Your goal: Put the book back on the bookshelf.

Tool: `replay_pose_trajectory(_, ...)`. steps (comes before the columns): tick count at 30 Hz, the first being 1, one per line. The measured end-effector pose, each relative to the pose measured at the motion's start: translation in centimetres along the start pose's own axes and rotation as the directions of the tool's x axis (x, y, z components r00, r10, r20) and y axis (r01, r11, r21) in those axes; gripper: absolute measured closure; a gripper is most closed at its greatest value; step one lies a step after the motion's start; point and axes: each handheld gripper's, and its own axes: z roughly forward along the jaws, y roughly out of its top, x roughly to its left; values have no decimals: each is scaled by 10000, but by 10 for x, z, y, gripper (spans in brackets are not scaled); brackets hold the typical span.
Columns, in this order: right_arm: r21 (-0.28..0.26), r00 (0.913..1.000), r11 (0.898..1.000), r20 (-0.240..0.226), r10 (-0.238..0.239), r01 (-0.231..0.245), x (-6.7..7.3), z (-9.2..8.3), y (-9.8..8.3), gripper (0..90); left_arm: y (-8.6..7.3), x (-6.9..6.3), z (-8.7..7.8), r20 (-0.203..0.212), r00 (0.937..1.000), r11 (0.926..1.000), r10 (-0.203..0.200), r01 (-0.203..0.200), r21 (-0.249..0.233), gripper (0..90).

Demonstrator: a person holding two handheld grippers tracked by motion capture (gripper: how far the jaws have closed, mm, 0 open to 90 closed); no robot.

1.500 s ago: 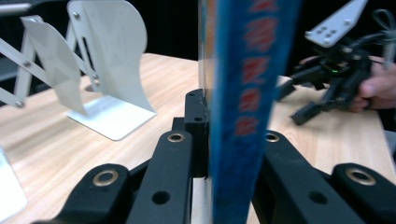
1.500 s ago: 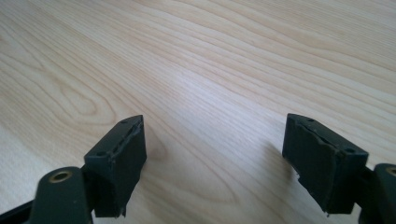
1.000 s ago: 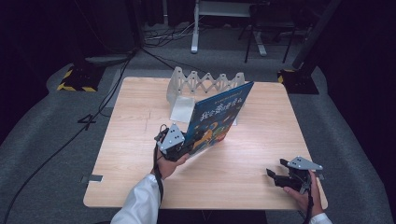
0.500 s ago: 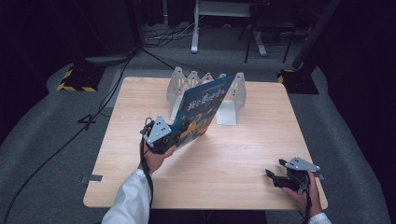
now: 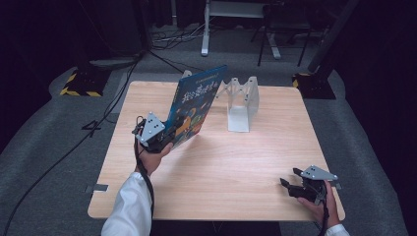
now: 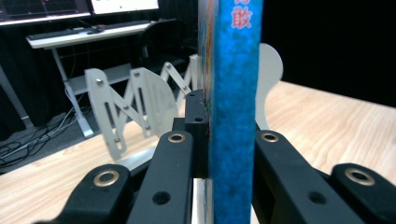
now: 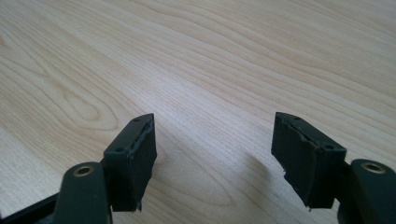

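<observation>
A blue picture book [image 5: 194, 105] is held upright and tilted above the left half of the wooden table, my left gripper [image 5: 164, 136] shut on its lower corner. In the left gripper view the book's blue spine [image 6: 233, 93] stands clamped between the two black jaws. Behind it stands a white folding book rack [image 5: 241, 98], whose panels [image 6: 135, 105] lie just beyond the jaws. My right gripper [image 5: 289, 178] rests low near the table's front right corner, open, with bare wood between its fingers [image 7: 133, 158].
The wooden table [image 5: 236, 172] has bare wood across its middle and front. Around it lie grey floor, cables [image 5: 64, 152] at the left and a desk frame [image 5: 236, 19] behind. A white sleeve [image 5: 125, 209] comes in at the bottom left.
My left gripper has carried the book to the left and up, uncovering the rack's right end. The right gripper has stayed in place.
</observation>
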Motion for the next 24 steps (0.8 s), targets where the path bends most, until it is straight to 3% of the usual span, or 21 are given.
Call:
replay_pose_trajectory(7,10,10000,10000,-40,68,-67,-1,0,0,296,-3,12,3,-742,9969,9997,-241,239,-36,829)
replay_pose_trajectory(13,-27,10000,10000,-86,26,-26,-1,0,0,294,-16,14,18,-1039,9929,9983,-575,579,14,828)
replay_pose_trajectory(18,-109,9999,9999,-118,8,-9,-1,0,0,291,-22,14,23,-1150,9889,9954,-944,917,-284,828)
replay_pose_trajectory(24,-27,9999,10000,-137,-45,44,0,0,0,285,-35,12,26,-1462,9784,9892,-1460,1422,-361,827)
